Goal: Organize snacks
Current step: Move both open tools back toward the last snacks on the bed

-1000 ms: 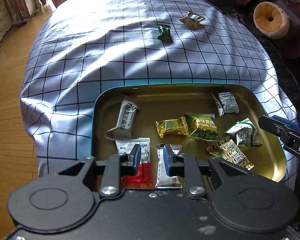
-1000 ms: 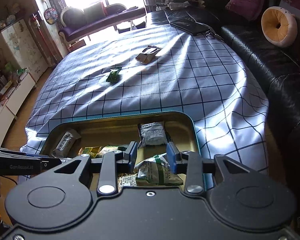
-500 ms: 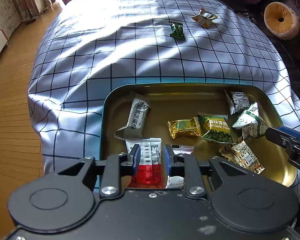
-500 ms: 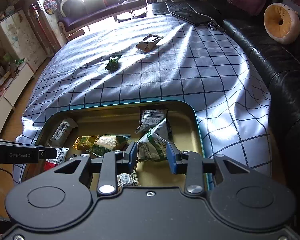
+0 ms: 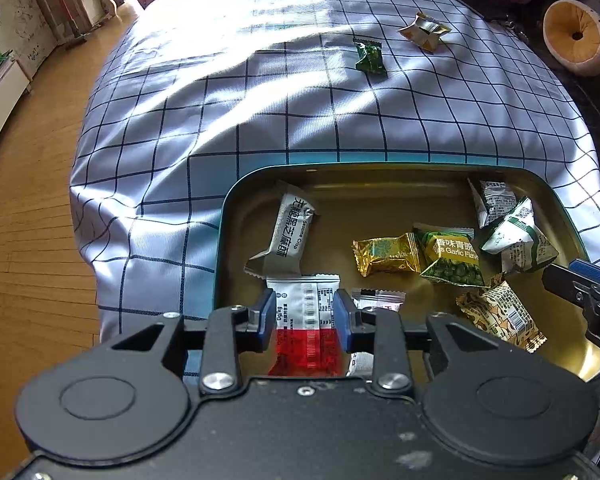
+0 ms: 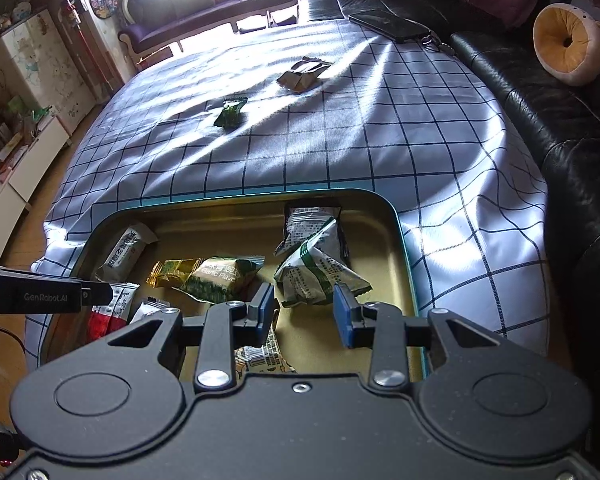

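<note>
A surface (image 6: 380,136) draped in a white cloth with a dark grid fills the middle of the room, sunlight striping it from a bright window at the far end. Wooden floor (image 5: 24,240) runs along the left, with a white cabinet (image 6: 40,80) and low shelves by the left wall. A dark leather sofa (image 6: 560,128) lines the right side, carrying a round orange cushion (image 6: 568,46). A purple bench (image 6: 204,12) stands at the far end.

At the near edge sits a gold tray (image 5: 380,196) with a teal rim, holding 8 snack packets. 2 more lie far out on the cloth: a green packet (image 5: 369,57) and a tan packet (image 5: 424,32).

The left claw (image 5: 305,316) hangs over the tray's near left, its jaws opening, with a red and white packet (image 5: 306,320) seen between them. The right claw (image 6: 302,312) hovers over the tray's right part, jaws apart, a white and green packet (image 6: 312,276) just beyond them, not gripped.
</note>
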Tool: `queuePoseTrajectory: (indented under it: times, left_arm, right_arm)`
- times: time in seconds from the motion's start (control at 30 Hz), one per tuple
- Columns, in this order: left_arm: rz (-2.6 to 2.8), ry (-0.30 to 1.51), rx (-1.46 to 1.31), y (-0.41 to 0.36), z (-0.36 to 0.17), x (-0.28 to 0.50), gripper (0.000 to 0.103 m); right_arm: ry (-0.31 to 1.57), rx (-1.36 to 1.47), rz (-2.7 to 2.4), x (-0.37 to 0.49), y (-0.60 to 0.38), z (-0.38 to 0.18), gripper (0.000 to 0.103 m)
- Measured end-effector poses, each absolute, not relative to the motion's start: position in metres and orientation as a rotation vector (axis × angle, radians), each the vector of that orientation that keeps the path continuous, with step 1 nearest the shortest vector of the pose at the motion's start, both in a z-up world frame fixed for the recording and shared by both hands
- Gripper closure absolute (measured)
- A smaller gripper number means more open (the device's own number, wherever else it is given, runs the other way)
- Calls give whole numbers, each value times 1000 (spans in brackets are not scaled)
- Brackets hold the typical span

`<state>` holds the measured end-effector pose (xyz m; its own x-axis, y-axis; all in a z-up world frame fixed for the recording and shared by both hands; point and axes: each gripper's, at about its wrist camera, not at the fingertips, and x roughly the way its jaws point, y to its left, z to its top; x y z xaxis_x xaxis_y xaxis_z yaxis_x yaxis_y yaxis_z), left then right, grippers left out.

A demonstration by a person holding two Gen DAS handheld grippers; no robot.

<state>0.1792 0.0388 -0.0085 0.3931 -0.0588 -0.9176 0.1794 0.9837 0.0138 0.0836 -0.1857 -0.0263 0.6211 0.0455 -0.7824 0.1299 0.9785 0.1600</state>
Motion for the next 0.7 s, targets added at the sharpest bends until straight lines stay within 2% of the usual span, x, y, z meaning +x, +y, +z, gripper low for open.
queuePoseTrajectory:
  times: [0.3,0.7]
  left_arm:
    - [-134,1176,108,41,-12,183,71]
    - [-85,1094,175,36,-11,179,71]
  right_arm:
    - [921,213,-49,85,-186,-30,59]
    - [979,193,-57,89,-184,-40,59]
